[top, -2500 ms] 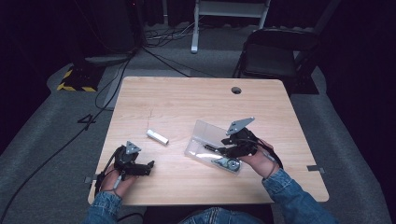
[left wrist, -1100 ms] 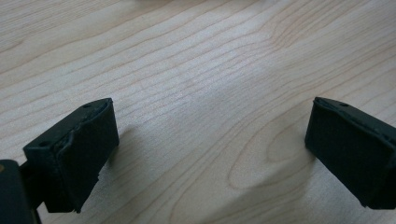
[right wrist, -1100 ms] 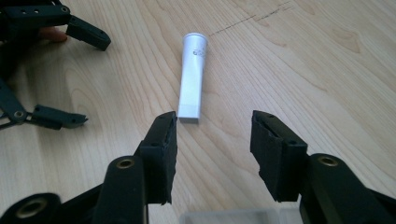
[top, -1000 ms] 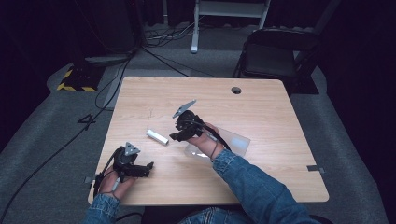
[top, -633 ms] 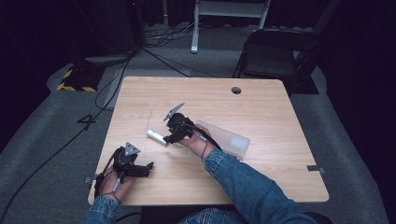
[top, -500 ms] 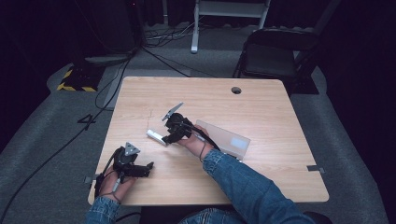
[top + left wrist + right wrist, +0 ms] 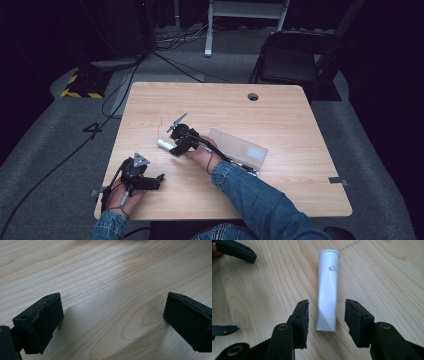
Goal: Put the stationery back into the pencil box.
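Note:
A small white tube (image 7: 327,287) lies flat on the wooden table (image 7: 280,110), left of centre (image 7: 163,144). My right gripper (image 7: 327,315) is down at the table with the tube's flat crimped end between its jaws. The jaws have just been closing, but a gap remains on each side and the pads (image 7: 302,320) do not touch it. In the high view the right gripper (image 7: 172,146) reaches in from the right. My left gripper (image 7: 156,181) rests near the table's front left, jaws wide apart over bare wood (image 7: 112,315), holding nothing.
A clear plastic pouch (image 7: 240,149) lies just right of my right forearm, with small items at its near edge. The table has a round cable hole (image 7: 253,96) at the back. A folding chair (image 7: 295,60) stands beyond the far edge. Cables run across the floor at the left.
My right hand has left the pouch, crossed left to the white tube and come down over it, jaws narrower. The left gripper has stayed put.

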Motion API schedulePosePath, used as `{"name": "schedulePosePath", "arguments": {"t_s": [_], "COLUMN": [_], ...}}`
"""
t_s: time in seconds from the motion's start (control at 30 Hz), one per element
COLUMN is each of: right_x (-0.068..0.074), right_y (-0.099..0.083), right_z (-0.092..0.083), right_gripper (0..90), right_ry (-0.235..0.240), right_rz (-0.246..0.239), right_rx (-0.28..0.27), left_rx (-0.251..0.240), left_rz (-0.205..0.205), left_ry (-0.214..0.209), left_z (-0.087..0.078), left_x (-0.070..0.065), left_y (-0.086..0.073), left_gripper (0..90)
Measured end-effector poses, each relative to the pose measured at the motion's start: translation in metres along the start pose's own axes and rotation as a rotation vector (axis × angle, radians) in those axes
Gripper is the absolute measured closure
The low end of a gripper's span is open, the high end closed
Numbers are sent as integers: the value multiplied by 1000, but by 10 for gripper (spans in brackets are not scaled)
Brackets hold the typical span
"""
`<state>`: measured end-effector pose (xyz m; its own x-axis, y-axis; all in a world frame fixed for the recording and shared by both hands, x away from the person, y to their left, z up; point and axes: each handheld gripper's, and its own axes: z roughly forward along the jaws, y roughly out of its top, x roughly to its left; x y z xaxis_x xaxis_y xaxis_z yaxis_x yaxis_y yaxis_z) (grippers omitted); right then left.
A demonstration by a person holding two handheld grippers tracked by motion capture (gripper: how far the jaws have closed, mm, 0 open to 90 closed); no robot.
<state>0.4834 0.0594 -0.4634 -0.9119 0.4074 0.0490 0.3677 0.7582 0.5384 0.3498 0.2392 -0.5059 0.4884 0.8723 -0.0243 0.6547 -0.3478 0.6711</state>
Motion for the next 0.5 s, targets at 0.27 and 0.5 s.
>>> {"name": "schedulePosePath", "arguments": {"t_s": [0.27,0.5], "right_x": [0,4], "right_y": [-1,0], "right_z": [9,15], "right_gripper": [552,575], "right_ry": [-25,-54], "right_rz": [4,8], "right_rx": [19,25], "left_rx": [-1,-2], "left_rz": [-1,-3], "left_ry": [1,0], "left_z": [0,0], "left_x": [0,0], "left_y": [0,0], "left_gripper": [30,30]}}
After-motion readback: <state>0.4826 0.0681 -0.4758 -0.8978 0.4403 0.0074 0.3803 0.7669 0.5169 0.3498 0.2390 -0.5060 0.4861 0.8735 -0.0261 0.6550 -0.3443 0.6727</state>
